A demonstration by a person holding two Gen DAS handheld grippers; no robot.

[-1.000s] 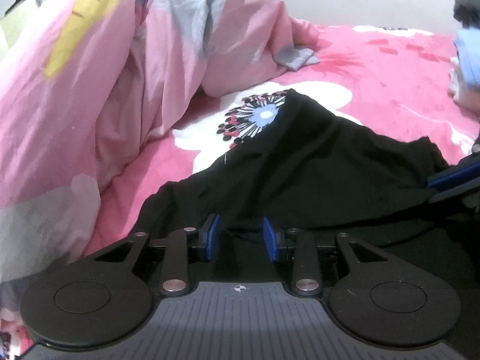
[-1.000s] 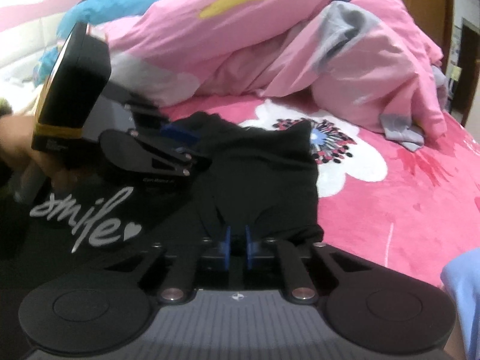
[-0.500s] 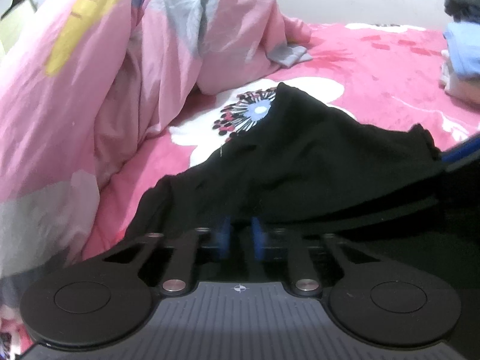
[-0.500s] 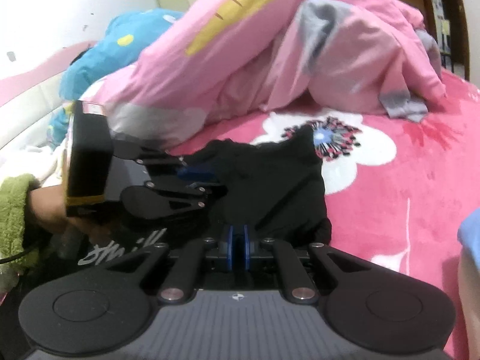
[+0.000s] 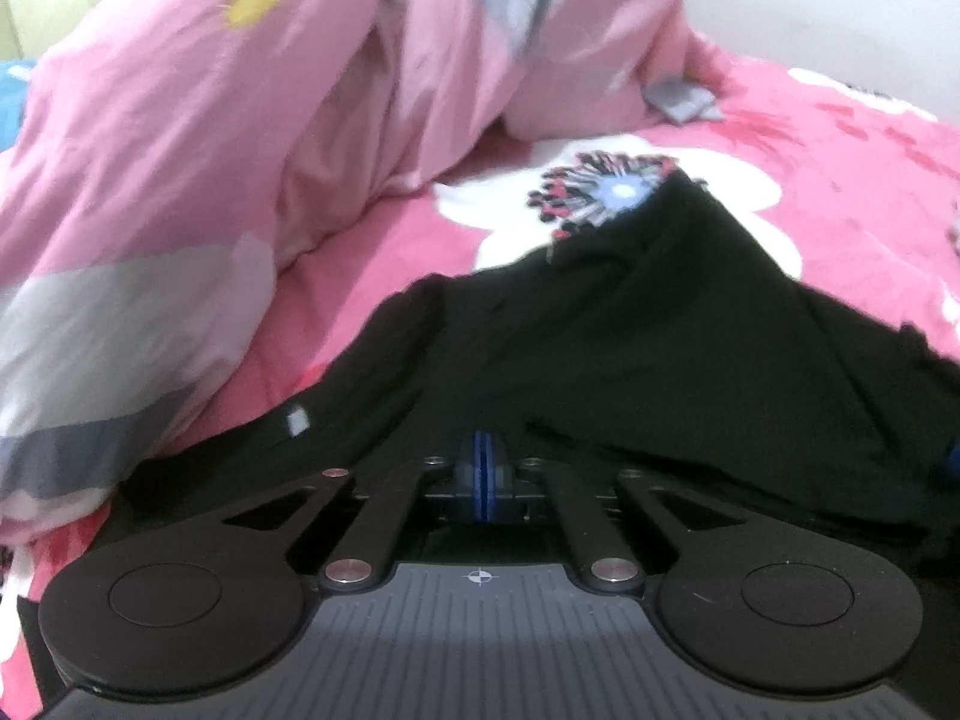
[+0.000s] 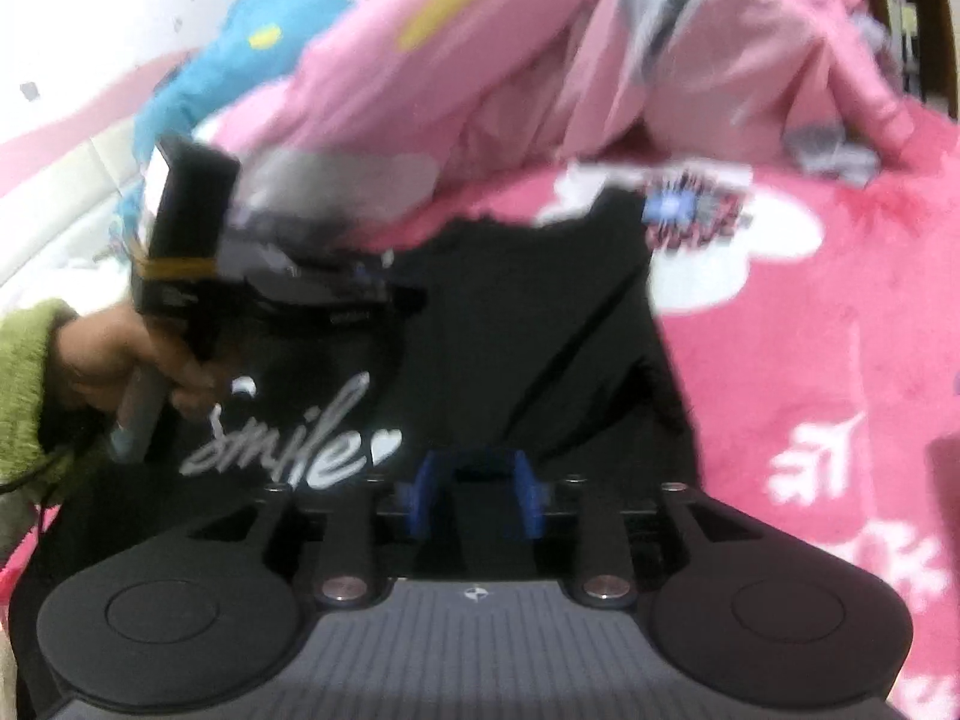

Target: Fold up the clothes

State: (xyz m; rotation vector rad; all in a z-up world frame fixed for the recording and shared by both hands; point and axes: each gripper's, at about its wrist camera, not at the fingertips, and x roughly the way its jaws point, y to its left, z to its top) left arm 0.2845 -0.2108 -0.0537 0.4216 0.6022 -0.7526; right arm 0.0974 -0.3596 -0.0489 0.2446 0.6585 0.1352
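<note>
Broadly, a pink floral bed (image 5: 870, 180) carries a heaped pink quilt (image 5: 240, 150) and the black shirt (image 5: 660, 330) lying before it. Left gripper (image 5: 483, 474) is pressed together, pinching the shirt's near edge; right gripper (image 6: 477, 498) stands spread.

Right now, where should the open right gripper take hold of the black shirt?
Judging by the pose, take the near edge of the black shirt directly ahead of the right gripper, coming from the near side. That edge lies closest between its open blue pads, beside the "smile" print.
</note>
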